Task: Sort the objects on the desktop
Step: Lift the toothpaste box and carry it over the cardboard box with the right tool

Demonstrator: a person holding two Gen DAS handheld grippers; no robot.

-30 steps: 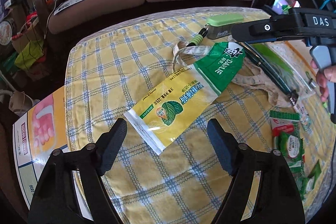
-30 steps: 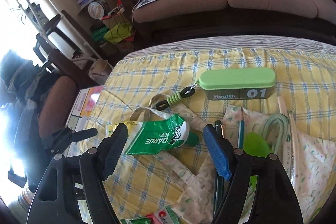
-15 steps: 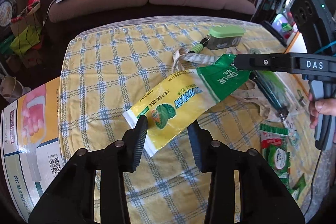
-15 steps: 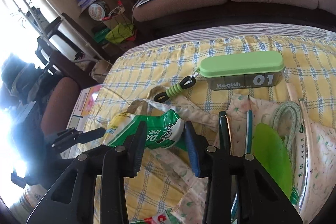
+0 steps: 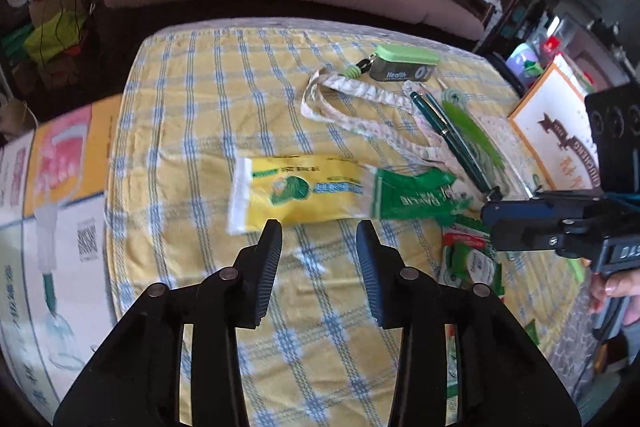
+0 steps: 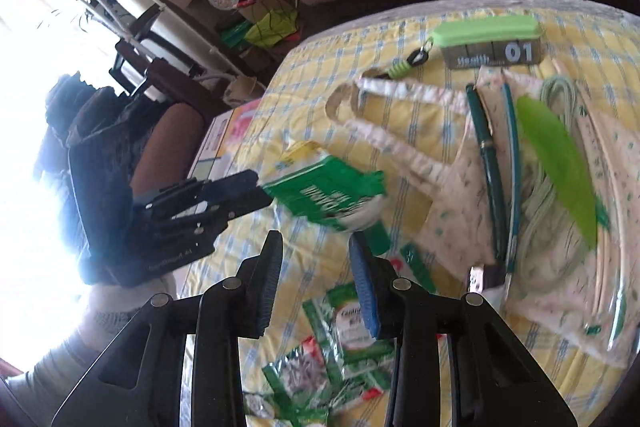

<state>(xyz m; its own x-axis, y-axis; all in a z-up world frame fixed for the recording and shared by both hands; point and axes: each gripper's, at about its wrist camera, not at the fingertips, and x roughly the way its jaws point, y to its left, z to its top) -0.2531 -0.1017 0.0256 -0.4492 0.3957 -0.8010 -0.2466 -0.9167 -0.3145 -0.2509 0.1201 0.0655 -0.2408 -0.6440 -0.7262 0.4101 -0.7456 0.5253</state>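
Note:
A yellow and green toothpaste tube (image 5: 320, 189) lies flat on the checked tablecloth (image 5: 192, 95), crosswise just beyond my left gripper (image 5: 319, 233). That gripper is partly open and empty, and the tube is not between its pads. In the right wrist view the tube's green end (image 6: 326, 197) lies just ahead of my right gripper (image 6: 314, 251), which is partly open and empty. Each gripper shows in the other's view, the right one (image 5: 520, 215) at the tube's green end and the left one (image 6: 224, 195) at its other end.
A green pill case (image 5: 404, 63), a floral cloth bag (image 6: 440, 147) with pens (image 6: 486, 155), a green blade-shaped piece (image 6: 556, 163) and a cable lie beyond. Green snack packets (image 6: 344, 339) lie near the right gripper. A cardboard box (image 5: 52, 195) stands left of the table.
The tube has swung from a diagonal to lying crosswise. Both grippers narrowed from wide open, then opened slightly and drew back from the tube. The right gripper moved nearer and lower.

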